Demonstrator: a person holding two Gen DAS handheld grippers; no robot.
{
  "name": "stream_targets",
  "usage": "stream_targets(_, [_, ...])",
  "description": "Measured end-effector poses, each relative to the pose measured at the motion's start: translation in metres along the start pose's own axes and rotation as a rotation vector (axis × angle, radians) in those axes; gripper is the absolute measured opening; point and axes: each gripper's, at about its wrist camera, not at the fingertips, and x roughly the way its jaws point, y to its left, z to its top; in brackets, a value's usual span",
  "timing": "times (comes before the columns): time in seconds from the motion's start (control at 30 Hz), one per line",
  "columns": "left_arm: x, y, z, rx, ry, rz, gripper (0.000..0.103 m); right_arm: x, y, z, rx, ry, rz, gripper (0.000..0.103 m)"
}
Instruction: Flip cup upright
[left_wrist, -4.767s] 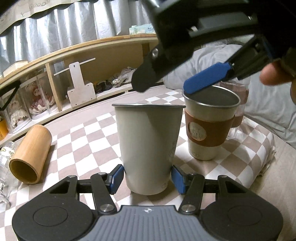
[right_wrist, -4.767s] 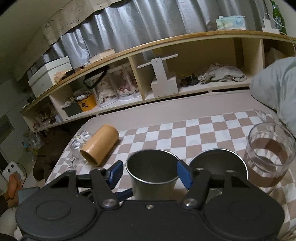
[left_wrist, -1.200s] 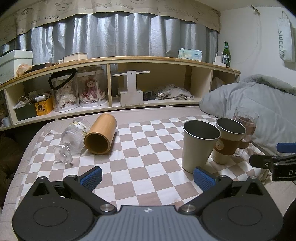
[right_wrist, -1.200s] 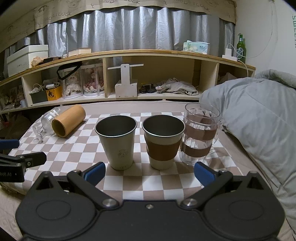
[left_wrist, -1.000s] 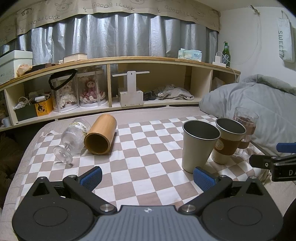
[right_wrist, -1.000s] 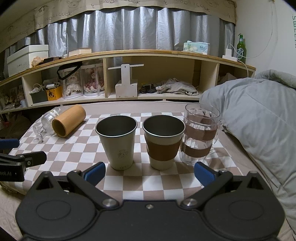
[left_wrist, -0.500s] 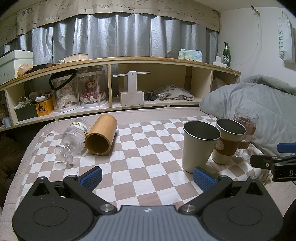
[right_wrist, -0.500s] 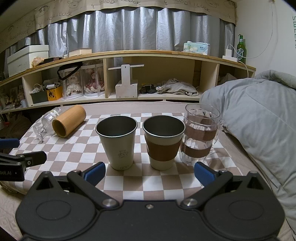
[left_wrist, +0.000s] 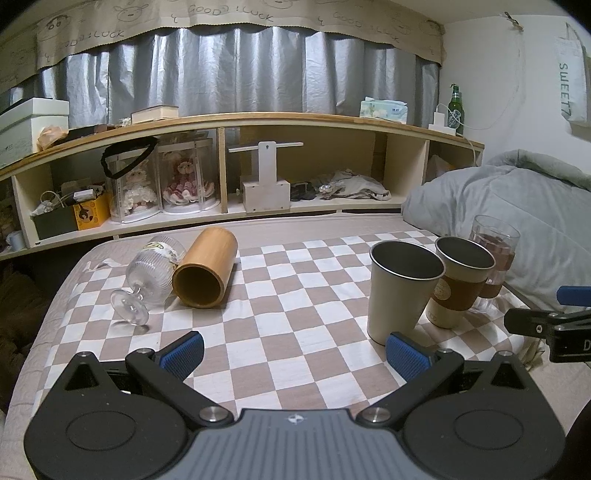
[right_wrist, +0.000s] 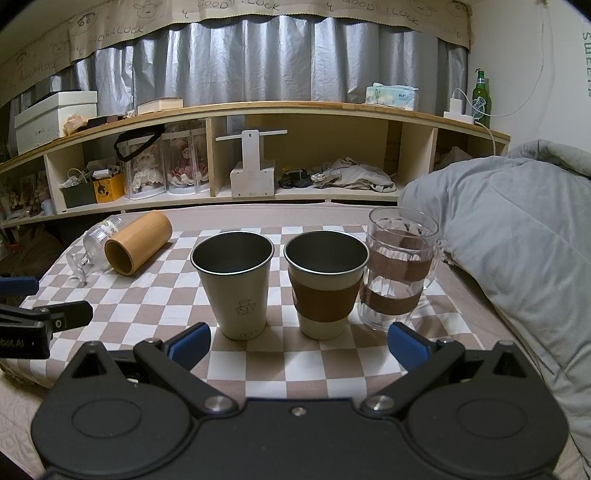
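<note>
A bamboo cup (left_wrist: 205, 268) lies on its side on the checkered cloth, mouth toward me; it also shows in the right wrist view (right_wrist: 137, 246). A ribbed stemmed glass (left_wrist: 151, 271) lies on its side touching the cup's left. A cream metal cup (right_wrist: 232, 283), a cup with a brown sleeve (right_wrist: 325, 283) and a glass mug (right_wrist: 400, 271) stand upright in a row. My left gripper (left_wrist: 293, 354) is open and empty, well short of the bamboo cup. My right gripper (right_wrist: 298, 343) is open and empty just in front of the upright cups.
A wooden shelf unit (left_wrist: 236, 177) with dolls, boxes and a wooden stand runs along the back. A grey duvet (right_wrist: 517, 236) lies at the right. The checkered cloth (left_wrist: 288, 295) covers the bed top, and its edge drops off at the left.
Nothing has visibly moved in the last second. About five seconds ago each gripper was around an upright metal cup; both have since pulled back and opened wide.
</note>
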Motion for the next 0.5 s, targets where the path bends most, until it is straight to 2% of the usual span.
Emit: stream_targets(0.5, [-0.0003, 0.002, 0.0008, -0.01, -0.001, 0.01, 0.103, -0.0001, -0.0002, -0.0007, 0.001, 0.0, -0.001, 0.103])
